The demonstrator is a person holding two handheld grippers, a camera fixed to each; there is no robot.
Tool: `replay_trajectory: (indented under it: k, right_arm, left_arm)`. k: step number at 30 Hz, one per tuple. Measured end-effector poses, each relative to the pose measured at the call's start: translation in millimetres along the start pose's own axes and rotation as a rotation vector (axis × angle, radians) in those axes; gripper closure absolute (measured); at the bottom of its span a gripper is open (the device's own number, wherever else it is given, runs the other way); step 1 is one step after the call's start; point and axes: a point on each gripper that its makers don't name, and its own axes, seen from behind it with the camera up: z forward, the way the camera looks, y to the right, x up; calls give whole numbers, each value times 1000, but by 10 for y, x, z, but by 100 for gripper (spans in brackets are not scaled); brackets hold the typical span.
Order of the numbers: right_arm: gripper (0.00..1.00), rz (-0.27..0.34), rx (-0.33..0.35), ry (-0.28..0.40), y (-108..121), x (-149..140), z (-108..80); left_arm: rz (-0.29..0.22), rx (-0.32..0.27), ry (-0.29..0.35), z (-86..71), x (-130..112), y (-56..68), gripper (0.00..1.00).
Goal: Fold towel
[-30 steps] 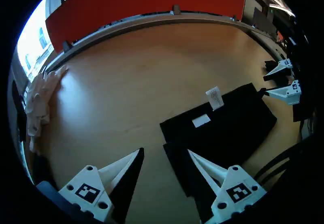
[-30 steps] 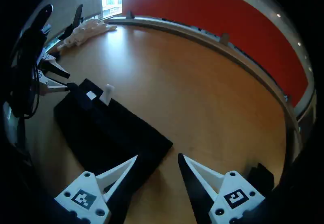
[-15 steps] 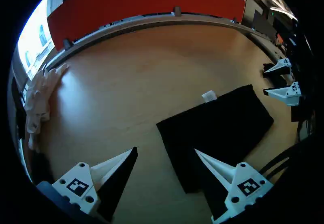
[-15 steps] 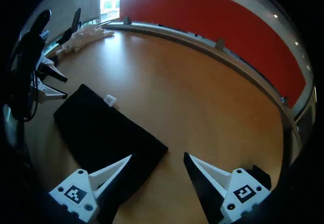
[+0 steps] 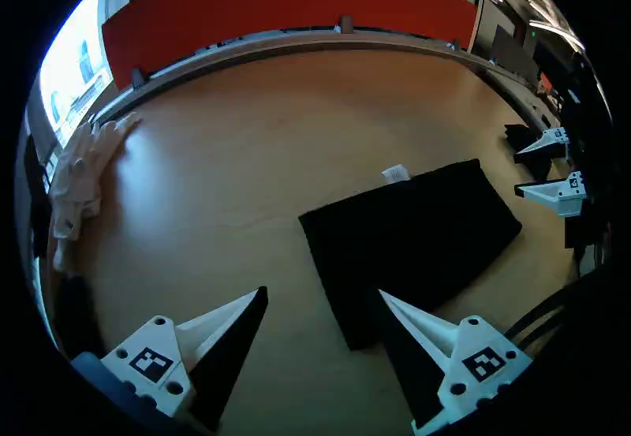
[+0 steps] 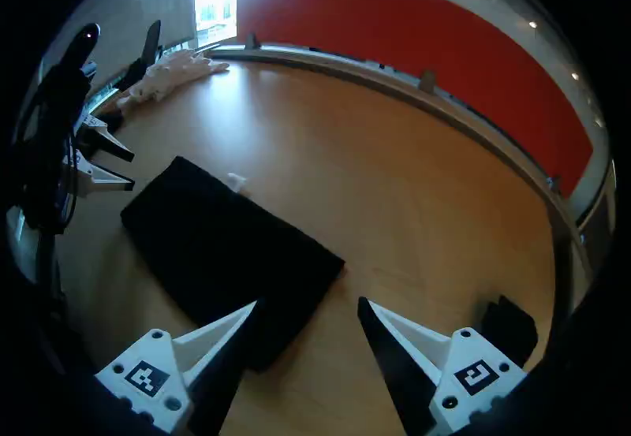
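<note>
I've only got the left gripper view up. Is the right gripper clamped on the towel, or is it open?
Observer: Open. The right gripper view looks along the right gripper, and its fingers stand wide apart with nothing pinched.
Operator: Where's the towel from there?
Observer: The black towel lies flat. Its near short end passes behind the finger on the picture's left, and bare table lies ahead of the other finger.
Operator: And my left gripper, seen from outside?
Observer: The left gripper is at the towel's far short end, fingers apart, gripping nothing.
</note>
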Motion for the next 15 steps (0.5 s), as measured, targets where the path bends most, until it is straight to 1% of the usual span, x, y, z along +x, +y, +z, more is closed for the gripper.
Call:
replay_trajectory:
  k: [9,15]
  right_arm:
    - [11,19,2,-9,-113,-226,-150]
    - [11,19,0,-12,-134,-312,-207]
  left_arm:
    - [-23,-9,-10,-105,-224,89,7]
    - [-26,-13,-17,-131,-329,132,7]
